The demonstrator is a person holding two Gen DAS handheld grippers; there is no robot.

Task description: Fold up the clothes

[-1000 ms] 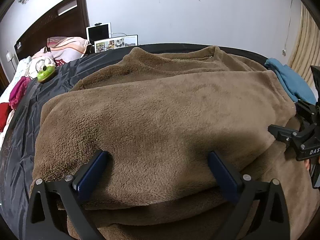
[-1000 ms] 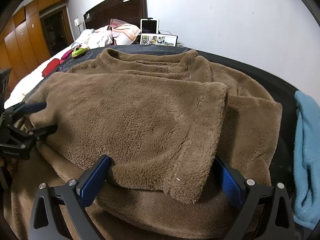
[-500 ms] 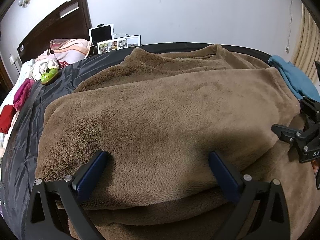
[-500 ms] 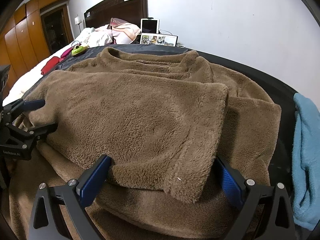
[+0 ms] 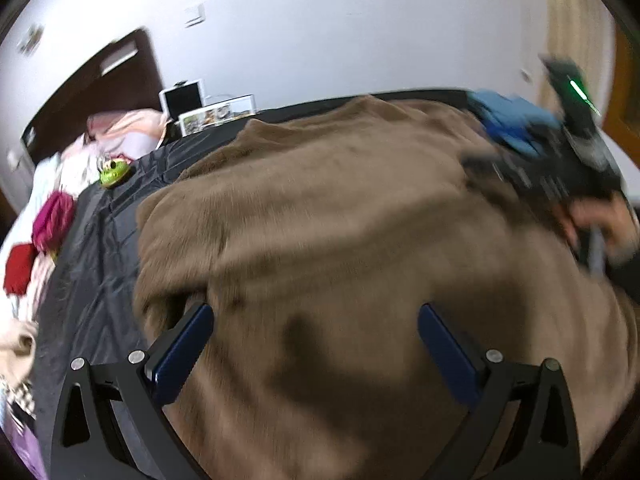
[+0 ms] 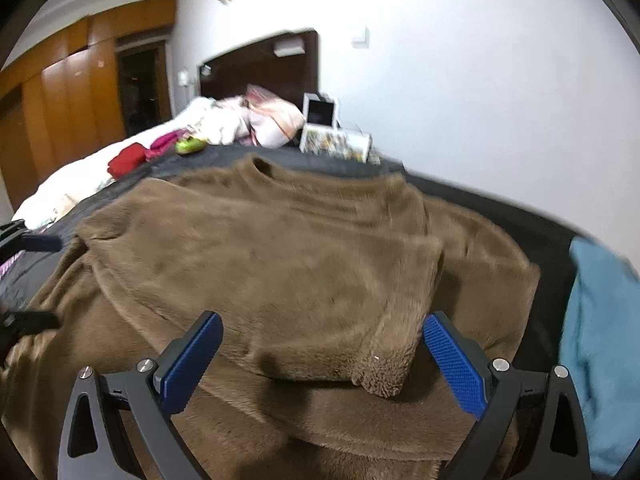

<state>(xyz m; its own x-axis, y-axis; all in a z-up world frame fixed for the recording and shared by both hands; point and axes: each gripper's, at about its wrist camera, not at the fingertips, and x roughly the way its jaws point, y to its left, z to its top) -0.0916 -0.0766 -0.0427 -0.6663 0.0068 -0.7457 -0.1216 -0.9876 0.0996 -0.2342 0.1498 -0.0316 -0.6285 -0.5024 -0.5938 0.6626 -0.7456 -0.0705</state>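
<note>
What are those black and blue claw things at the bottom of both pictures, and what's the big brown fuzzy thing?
Those claws are grabbing tools. A person holds one in each hand, and each tool has a little camera looking out along its two blue fingers. So one picture is taken from the left gripper and the other from the right gripper.

The fuzzy thing is a brown fleece top lying on a dark sheet on a bed. One part is already folded over the rest. Both pairs of fingers are spread wide open above it, so nothing is held right now.

In the left picture you can see the other tool and the person's hand at the right edge, though blurry. Beside the top lies a blue cloth.
</note>
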